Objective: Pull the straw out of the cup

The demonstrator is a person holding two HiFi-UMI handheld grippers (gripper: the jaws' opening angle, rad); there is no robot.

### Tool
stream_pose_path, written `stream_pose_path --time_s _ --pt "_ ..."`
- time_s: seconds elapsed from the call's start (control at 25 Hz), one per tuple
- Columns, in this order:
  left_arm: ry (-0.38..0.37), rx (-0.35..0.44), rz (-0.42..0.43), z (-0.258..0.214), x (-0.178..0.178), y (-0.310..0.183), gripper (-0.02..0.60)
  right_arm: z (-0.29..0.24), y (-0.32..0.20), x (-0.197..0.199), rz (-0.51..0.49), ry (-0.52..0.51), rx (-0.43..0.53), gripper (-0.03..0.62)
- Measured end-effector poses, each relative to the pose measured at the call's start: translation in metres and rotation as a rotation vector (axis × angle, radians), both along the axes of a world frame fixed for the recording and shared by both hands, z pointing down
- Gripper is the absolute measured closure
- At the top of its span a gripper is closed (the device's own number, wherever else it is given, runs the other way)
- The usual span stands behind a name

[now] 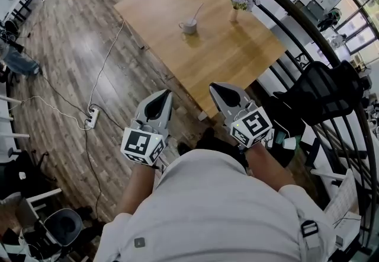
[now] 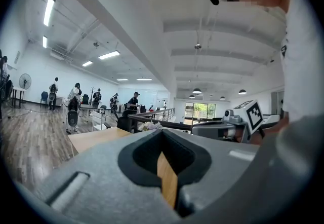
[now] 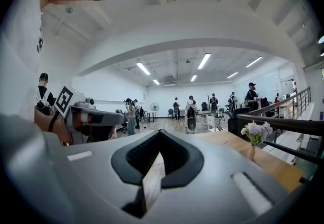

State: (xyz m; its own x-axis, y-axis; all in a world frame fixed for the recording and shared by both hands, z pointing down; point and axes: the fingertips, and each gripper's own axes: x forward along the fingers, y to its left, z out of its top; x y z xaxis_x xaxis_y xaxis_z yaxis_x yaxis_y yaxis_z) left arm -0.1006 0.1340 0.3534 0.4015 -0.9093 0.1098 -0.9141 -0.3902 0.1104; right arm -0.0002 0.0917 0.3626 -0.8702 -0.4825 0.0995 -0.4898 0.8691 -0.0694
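**Grippers closed, cup well ahead.** We hold the left gripper (image 1: pixel 162 96) and right gripper (image 1: pixel 218 88) side by side in front of us, noses aimed at the wooden table (image 1: pixel 237 59). Both pairs of jaws are pressed together w/ nothing between them. Each gripper view shows only a thin sliver of tabletop through the seam.

The cup (image 1: pixel 189 27) stands on the table's far half, well apart from both tools, w/ the straw (image 1: pixel 197 12) in it. In the head view the cup lies straight ahead, approx. on the line between the two grippers, so we judge neither hand clearly nearer.

The straw's long axis runs up out of the cup and leans away from us and to our right, toward the flower vase (image 1: pixel 235 6) near the far right edge. That lean points the free end a touch more to the right gripper's side. In our judgement the pull should run along that slant, not straight up, w/ the jaws opened first.

Only the head view shows cup and straw. In both gripper views they're hidden, prob. behind the grippers' own grey bodies. The right gripper view gives the vase, the table's right side and the left gripper alongside. The left gripper view gives the table's near corner, the flowers just above its jaws and the right gripper beside it.
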Motion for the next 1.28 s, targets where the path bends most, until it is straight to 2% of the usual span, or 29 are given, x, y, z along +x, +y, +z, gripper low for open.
stream_pose_path --time_s 0.32,0.6,0.92,1.28 --pt "-0.014 -0.013 0.001 0.005 0.003 -0.06 0.577 0.009 -0.065 0.007 0.015 0.003 -0.027 0.585" --pt "-0.028 -0.018 0.008 0.005 0.027 -0.121 0.577 0.012 -0.126 0.026 0.001 -0.004 -0.04 0.585" --pt "-0.041 -0.02 0.008 0.011 0.049 -0.166 0.577 0.014 -0.173 0.044 0.0 -0.019 -0.052 0.585" --pt "-0.038 -0.037 0.025 0.025 0.028 -0.22 0.577 0.029 -0.228 0.026 0.035 -0.015 -0.087 0.583"
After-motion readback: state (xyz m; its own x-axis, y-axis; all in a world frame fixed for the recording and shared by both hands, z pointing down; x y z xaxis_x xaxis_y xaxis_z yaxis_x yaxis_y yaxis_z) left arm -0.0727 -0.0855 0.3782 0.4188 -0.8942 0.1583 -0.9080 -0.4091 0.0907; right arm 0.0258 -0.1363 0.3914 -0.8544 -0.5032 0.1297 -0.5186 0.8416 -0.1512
